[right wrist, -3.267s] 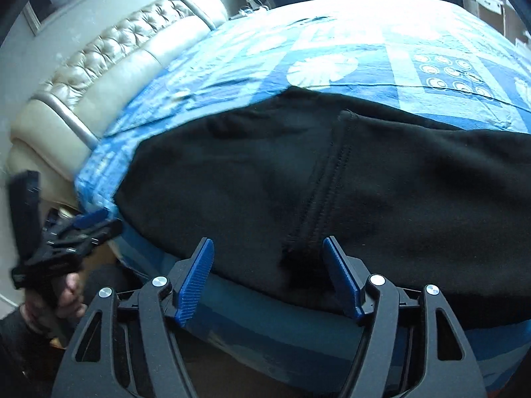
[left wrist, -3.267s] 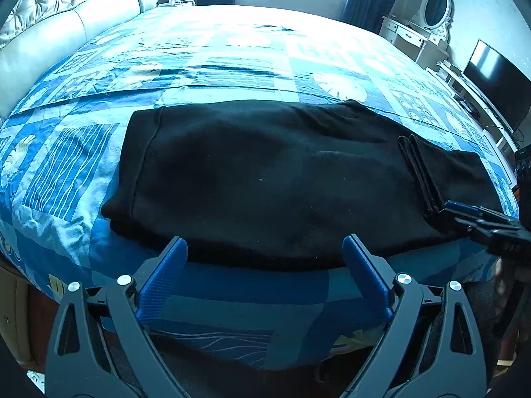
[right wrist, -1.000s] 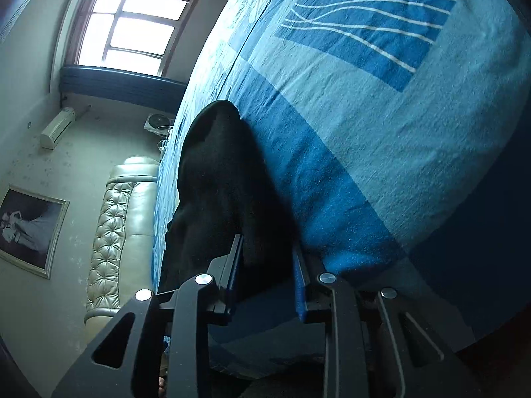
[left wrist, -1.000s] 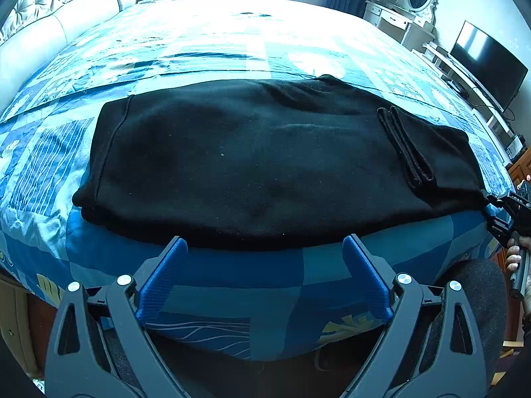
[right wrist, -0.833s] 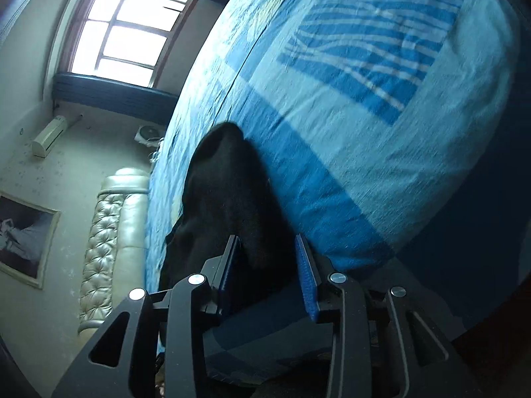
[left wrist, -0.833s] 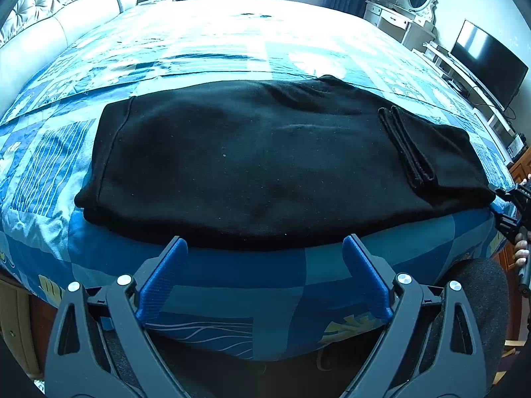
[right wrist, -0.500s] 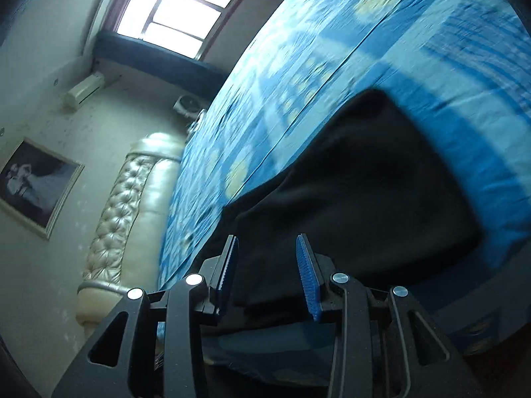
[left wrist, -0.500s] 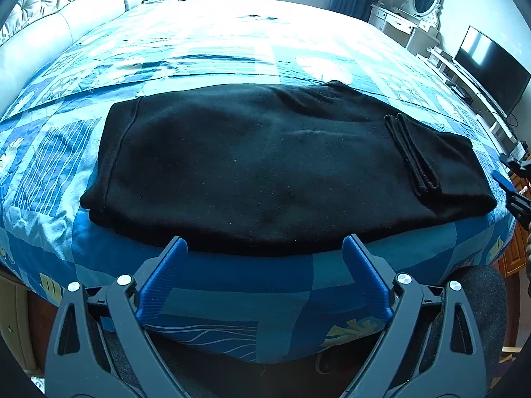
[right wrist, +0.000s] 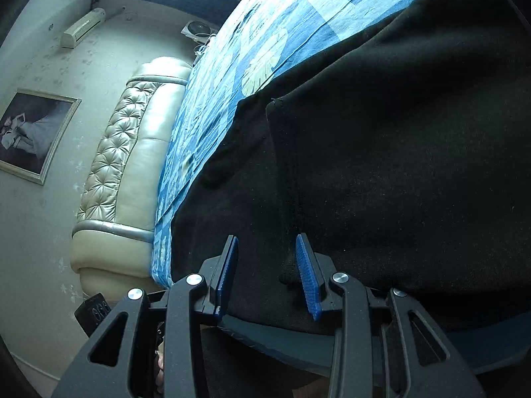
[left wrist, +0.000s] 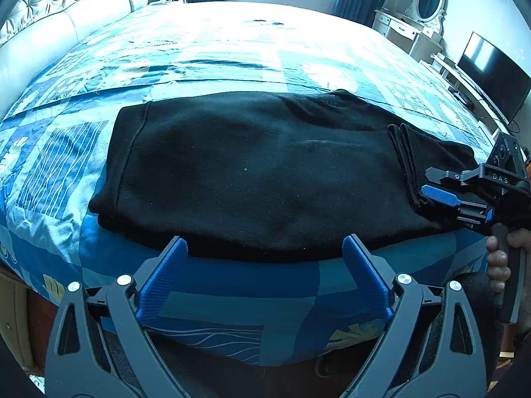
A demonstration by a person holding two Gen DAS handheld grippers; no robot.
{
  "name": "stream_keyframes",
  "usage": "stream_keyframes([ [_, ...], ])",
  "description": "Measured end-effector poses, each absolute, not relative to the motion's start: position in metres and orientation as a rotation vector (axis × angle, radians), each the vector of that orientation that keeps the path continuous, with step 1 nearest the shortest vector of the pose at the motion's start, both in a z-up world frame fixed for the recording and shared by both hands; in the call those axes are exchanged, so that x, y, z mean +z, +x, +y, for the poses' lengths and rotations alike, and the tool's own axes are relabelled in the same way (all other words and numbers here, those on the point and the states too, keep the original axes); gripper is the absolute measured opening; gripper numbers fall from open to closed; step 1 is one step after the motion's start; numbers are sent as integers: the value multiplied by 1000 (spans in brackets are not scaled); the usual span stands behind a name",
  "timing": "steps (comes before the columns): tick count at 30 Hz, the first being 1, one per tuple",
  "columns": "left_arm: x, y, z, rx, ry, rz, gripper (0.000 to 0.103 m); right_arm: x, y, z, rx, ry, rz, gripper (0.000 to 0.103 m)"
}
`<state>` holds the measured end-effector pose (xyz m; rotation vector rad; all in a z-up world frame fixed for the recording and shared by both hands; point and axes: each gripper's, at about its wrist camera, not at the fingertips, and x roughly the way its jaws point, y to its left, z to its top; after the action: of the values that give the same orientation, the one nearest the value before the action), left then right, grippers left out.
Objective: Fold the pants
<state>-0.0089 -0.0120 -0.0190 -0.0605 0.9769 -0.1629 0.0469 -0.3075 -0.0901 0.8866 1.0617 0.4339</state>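
Black pants point(left wrist: 265, 172) lie lengthwise across the near side of the blue patterned bed point(left wrist: 232, 66), with the right end folded back on itself point(left wrist: 431, 152). My left gripper point(left wrist: 265, 242) is open at the front edge of the bed, just short of the pants, with nothing between its fingers. My right gripper point(left wrist: 426, 181) reaches in from the right over the folded end, held by a hand point(left wrist: 497, 262). In the right wrist view its jaws point(right wrist: 267, 242) stand partly apart over the pants point(right wrist: 398, 165). The pads do not press on the cloth.
A padded cream headboard point(left wrist: 66, 16) runs along the left side of the bed and also shows in the right wrist view point(right wrist: 132, 152). A television point(left wrist: 491, 73) and a white dresser point(left wrist: 408, 30) stand to the right. A framed picture point(right wrist: 33, 136) hangs on the wall.
The right gripper let go of the pants' end, opened and swung back over the folded end. The left gripper stayed put and open.
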Motion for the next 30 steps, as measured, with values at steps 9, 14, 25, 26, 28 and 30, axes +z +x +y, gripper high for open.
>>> stream_keyframes([
  [9, -21, -9, -13, -147, -52, 986, 94, -80, 38, -314, 451, 867, 1017, 43],
  [14, -22, -7, -11, -139, -52, 987, 94, -60, 20, -326, 423, 828, 928, 60],
  [25, -26, -5, -7, -129, -49, 994, 94, -44, -5, -339, 240, 602, 891, 81],
  [26, -26, -5, -7, -127, -49, 996, 94, -45, -5, -340, 244, 593, 889, 83],
  [28, -27, -4, -6, -122, -49, 998, 94, -45, -3, -337, 246, 579, 887, 86],
  [30, -28, -4, -6, -118, -48, 1000, 94, -44, -1, -333, 241, 550, 891, 86],
])
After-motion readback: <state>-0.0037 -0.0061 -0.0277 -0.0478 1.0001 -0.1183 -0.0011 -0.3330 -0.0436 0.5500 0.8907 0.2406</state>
